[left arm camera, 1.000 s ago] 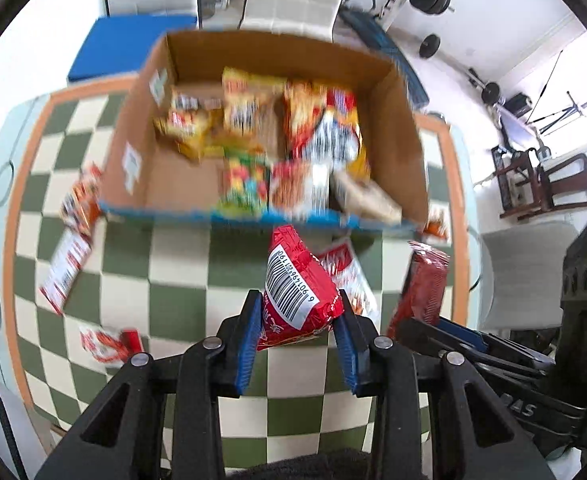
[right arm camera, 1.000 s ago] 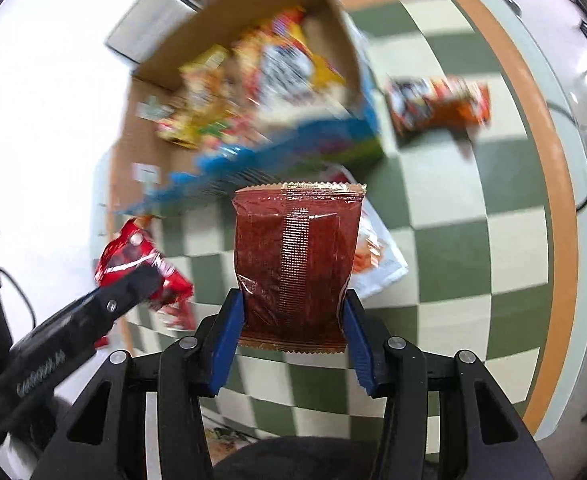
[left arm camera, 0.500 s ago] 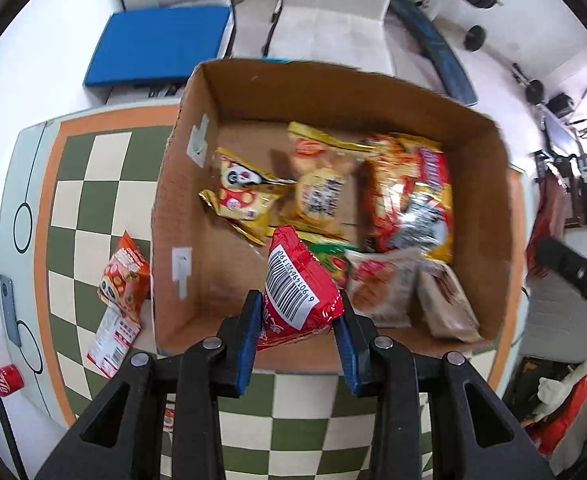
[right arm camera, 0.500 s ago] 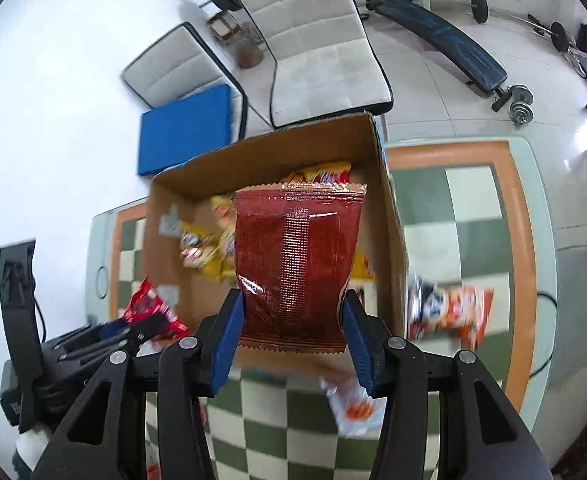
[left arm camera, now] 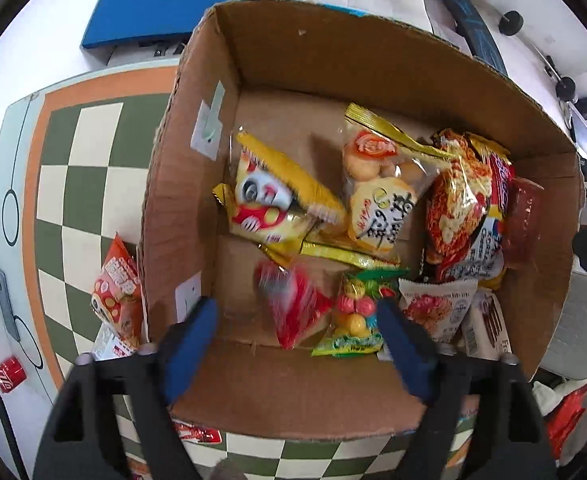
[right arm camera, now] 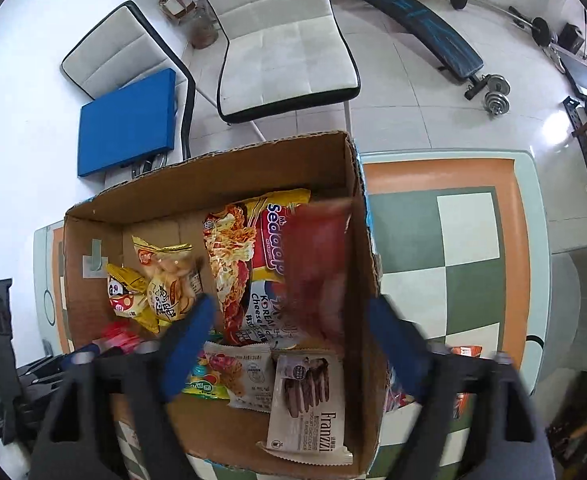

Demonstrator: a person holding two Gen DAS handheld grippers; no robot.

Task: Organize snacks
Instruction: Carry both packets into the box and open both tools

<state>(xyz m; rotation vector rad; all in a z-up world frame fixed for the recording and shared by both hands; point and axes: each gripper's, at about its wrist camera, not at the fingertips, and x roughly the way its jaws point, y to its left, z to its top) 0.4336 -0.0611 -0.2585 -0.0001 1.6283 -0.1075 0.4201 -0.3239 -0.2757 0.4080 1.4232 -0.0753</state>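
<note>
A cardboard box (left arm camera: 333, 64) on the checkered table holds several snack packs. My left gripper (left arm camera: 297, 344) hangs over the box's near side with its jaws opening. A blurred small red packet (left arm camera: 293, 304) lies free between and below its fingers, on the box floor. My right gripper (right arm camera: 293, 344) is over the box's right side, jaws also opening. A blurred dark red pouch (right arm camera: 317, 264) drops free between its fingers beside the box's right wall (right arm camera: 363, 240). That pouch (left arm camera: 523, 224) also shows in the left wrist view against the right wall.
An orange snack pack (left arm camera: 117, 296) and other packets lie on the table left of the box. A red can (left arm camera: 9, 374) stands near the table's left edge. White chairs (right arm camera: 277, 36), a blue cushion (right arm camera: 127, 120) and a weight bench (right arm camera: 413, 20) stand beyond the table.
Both grippers moved over the box and opened. The small red packet left the left gripper and the dark red pouch left the right; both are now falling or lying in the box.
</note>
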